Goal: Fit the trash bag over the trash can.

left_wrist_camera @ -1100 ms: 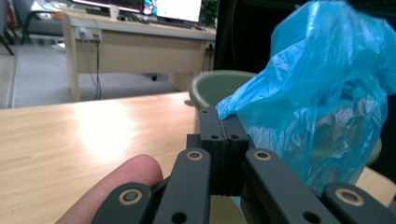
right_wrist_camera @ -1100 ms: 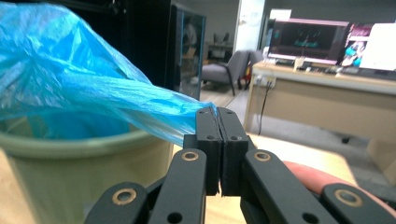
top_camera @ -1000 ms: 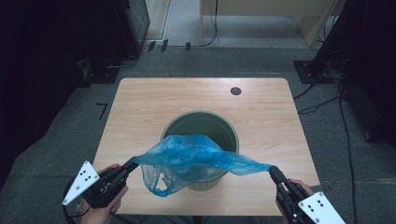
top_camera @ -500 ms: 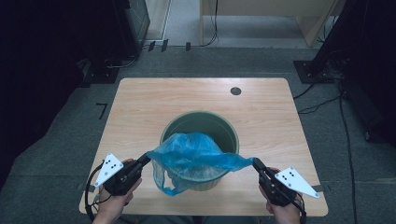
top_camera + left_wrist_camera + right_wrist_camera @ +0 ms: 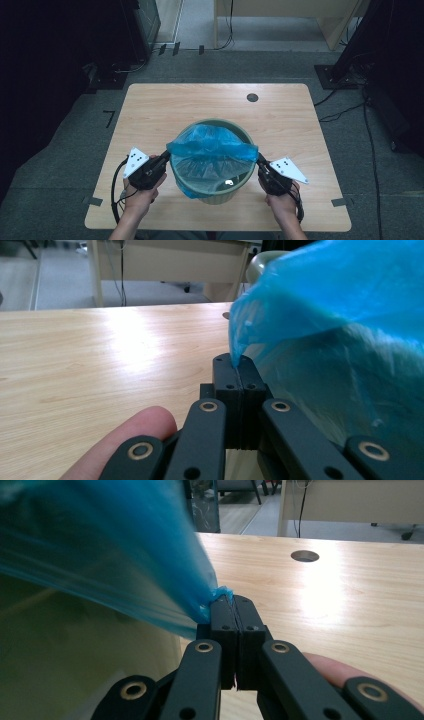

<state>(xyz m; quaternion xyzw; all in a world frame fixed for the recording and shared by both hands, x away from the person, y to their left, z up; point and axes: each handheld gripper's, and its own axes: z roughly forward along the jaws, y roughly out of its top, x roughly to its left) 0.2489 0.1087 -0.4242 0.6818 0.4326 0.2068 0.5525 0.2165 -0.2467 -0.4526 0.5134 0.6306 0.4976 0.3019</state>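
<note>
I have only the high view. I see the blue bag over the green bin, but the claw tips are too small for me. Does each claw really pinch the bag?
Observer: Yes. In the left gripper view the left claw has its jaws pressed together on a corner of the blue bag.
Operator: And the right one?
Observer: The same. In the right gripper view the right claw is shut on a bunched tip of the bag, which pokes out above the jaws.
Operator: Is the right side of the bag slack?
Observer: No, from that claw the film runs taut toward the green bin.
</note>
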